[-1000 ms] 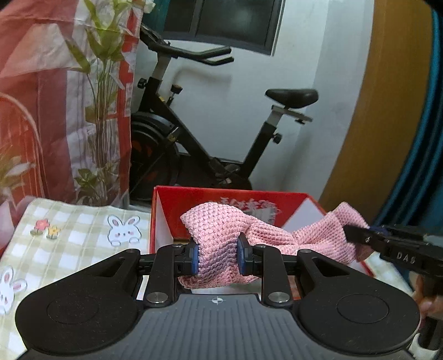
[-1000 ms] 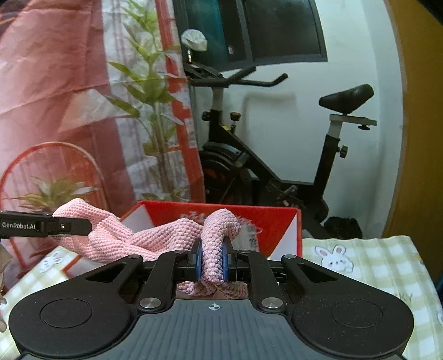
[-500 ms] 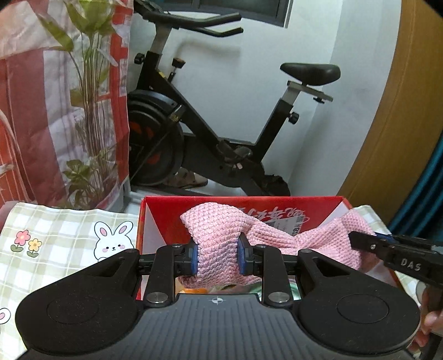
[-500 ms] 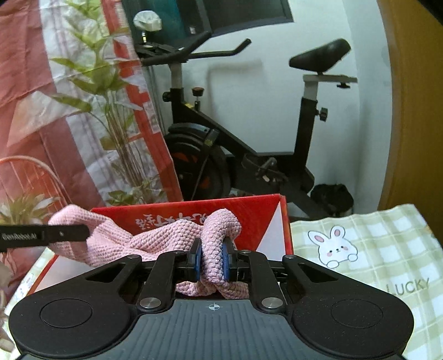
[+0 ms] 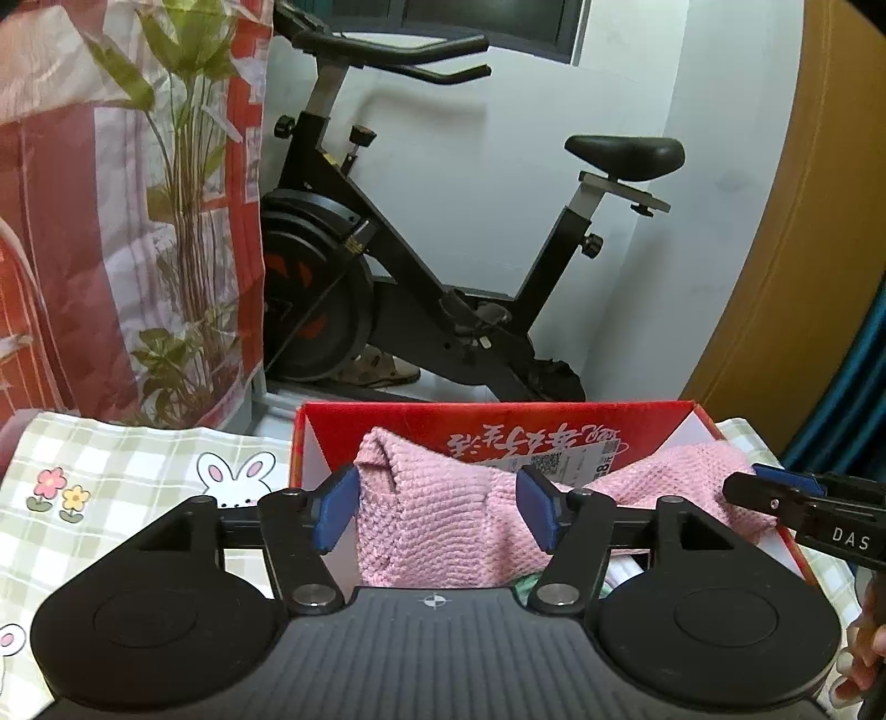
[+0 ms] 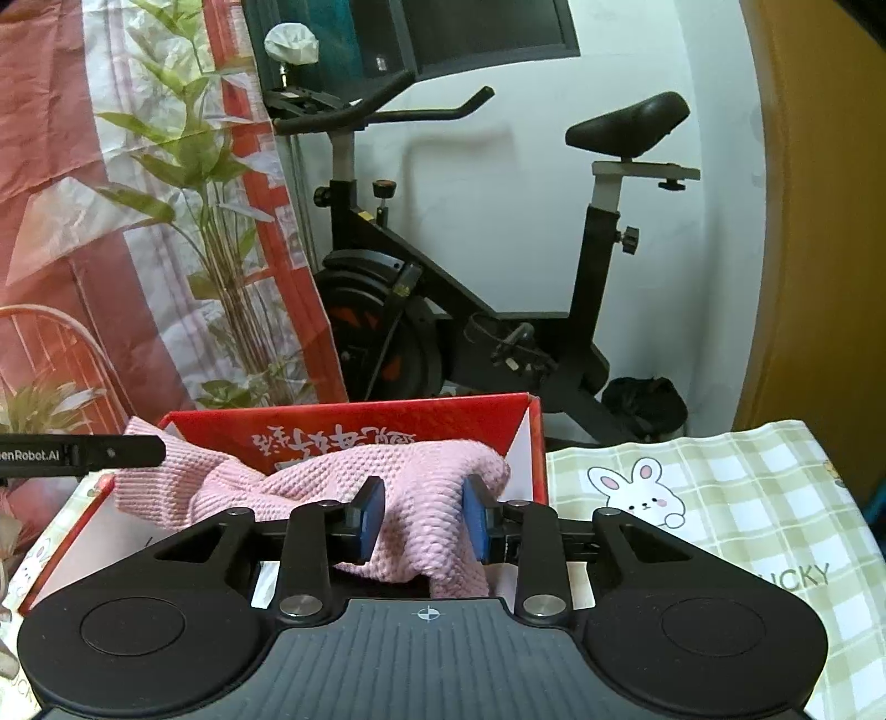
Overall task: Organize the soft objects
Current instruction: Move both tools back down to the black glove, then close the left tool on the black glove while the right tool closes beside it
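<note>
Pink knitted cloth (image 5: 443, 531): draped over red cardboard box (image 5: 498, 426), long axis left-right across frame centre. Left tool (image 5: 437, 512) and right tool (image 6: 423, 518): jaws opening, cloth loose between them.

A black exercise bike (image 5: 421, 266) stands against a white wall (image 5: 498, 183), below a dark window (image 6: 476, 33). A red-and-white curtain (image 5: 66, 232) printed with green plants hangs to its left; a wooden panel (image 6: 819, 221) rises on the right.
</note>
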Tool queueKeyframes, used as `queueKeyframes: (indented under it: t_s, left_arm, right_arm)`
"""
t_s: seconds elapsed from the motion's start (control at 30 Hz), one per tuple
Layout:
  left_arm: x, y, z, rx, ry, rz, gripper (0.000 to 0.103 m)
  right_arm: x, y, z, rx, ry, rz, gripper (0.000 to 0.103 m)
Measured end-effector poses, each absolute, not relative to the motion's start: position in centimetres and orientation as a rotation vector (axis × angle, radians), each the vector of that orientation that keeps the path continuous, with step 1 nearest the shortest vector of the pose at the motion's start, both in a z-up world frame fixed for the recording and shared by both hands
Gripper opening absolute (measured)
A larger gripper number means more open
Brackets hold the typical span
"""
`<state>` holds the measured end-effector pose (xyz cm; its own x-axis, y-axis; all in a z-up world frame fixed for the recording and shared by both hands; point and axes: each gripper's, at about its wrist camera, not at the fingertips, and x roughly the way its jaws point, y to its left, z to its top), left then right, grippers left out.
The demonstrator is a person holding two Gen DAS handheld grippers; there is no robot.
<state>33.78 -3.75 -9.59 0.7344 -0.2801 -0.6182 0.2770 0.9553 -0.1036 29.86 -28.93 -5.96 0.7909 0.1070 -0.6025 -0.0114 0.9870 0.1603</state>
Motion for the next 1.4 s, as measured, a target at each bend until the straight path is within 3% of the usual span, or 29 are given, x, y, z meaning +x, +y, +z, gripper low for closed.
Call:
queueKeyframes:
  t_s: [0.13,0.7,0.97,1.27,1.4]
  left_arm:
    - [32.4,-3.6,-8.3,0.017,0.653,-0.312,0.071]
    - [20.1,-1.0,-7.0,0.028,0.65,-0.344,0.071]
    - [14.2,1.1,-10.0,0.016,0.697,-0.339,0.071]
    - [10.0,2.4,-16.5,-0.051,0.838,-0.306,0.07]
    - [9.0,2.6,-18.1,-0.071,0.869,-0.309,0.07]
  right_arm:
    - [28.6,-28.8,-4.8,0.139,0.642,0.07,0.036]
    - [18.2,-24.8,-2.4,0.122,0.603,0.166,0.036]
    - [11.8,-22.9,-4.6,0.112,0.633,0.205,0.036]
    - [6.0,-21.0,-11.1,0.092,0.774,0.197,0.036]
    - [4.5,-20.6,-12.5,0.07,0.794,0.19,0.043]
